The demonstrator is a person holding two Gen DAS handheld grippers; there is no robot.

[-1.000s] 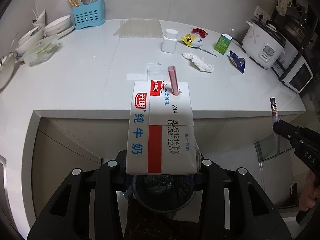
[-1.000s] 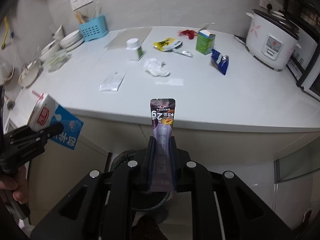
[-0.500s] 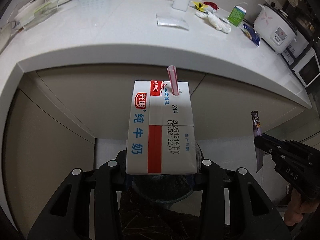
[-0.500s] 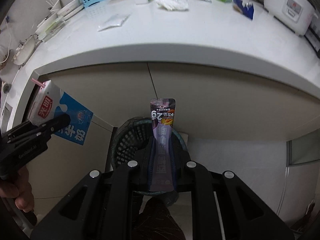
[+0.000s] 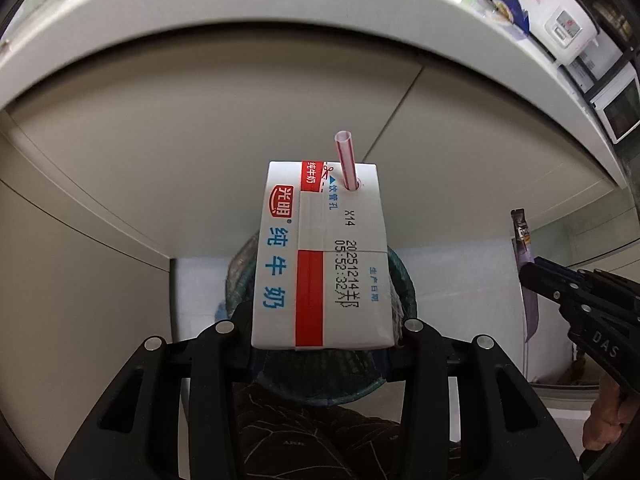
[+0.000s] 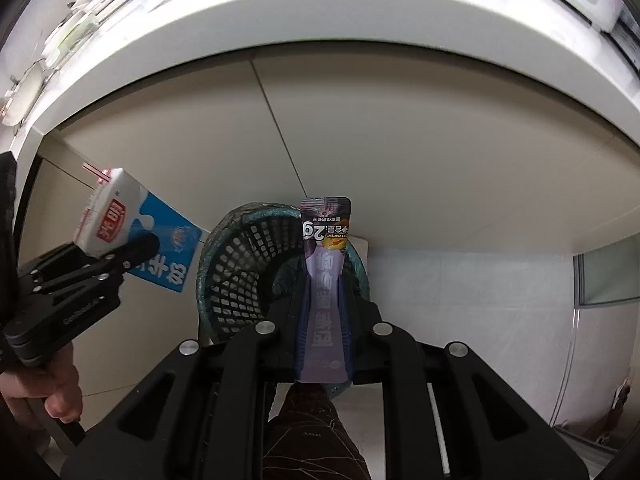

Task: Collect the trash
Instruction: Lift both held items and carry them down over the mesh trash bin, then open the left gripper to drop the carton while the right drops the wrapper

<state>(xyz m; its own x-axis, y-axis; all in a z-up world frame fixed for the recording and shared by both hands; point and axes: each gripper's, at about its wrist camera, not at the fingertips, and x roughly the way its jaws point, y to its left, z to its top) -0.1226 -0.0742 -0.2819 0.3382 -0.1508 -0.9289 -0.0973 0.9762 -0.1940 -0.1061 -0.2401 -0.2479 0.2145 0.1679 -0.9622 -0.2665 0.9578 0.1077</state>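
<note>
A white, blue and red milk carton (image 5: 320, 256) with a striped straw (image 5: 347, 158) sits clamped in my left gripper (image 5: 320, 326), right above a dark mesh waste basket (image 5: 320, 390). From the right wrist view the same carton (image 6: 132, 236) hangs at the left, beside the basket (image 6: 244, 264). My right gripper (image 6: 324, 344) is shut on a purple snack sachet (image 6: 325, 276), held over the basket's right side. In the left wrist view that sachet (image 5: 524, 248) and the right gripper (image 5: 538, 280) show at the far right.
The white counter edge (image 5: 280, 12) curves overhead, with beige cabinet doors (image 6: 400, 140) below it. A rice cooker (image 5: 556, 20) and a microwave (image 5: 618, 104) stand on the right. A person's patterned trouser leg (image 6: 308, 440) is under the grippers, and a hand (image 6: 44, 392) holds the left tool.
Both grippers have dropped from counter height to below the counter edge, still holding the carton and the sachet. The basket has come close beneath them, and the counter top has slid out of sight.
</note>
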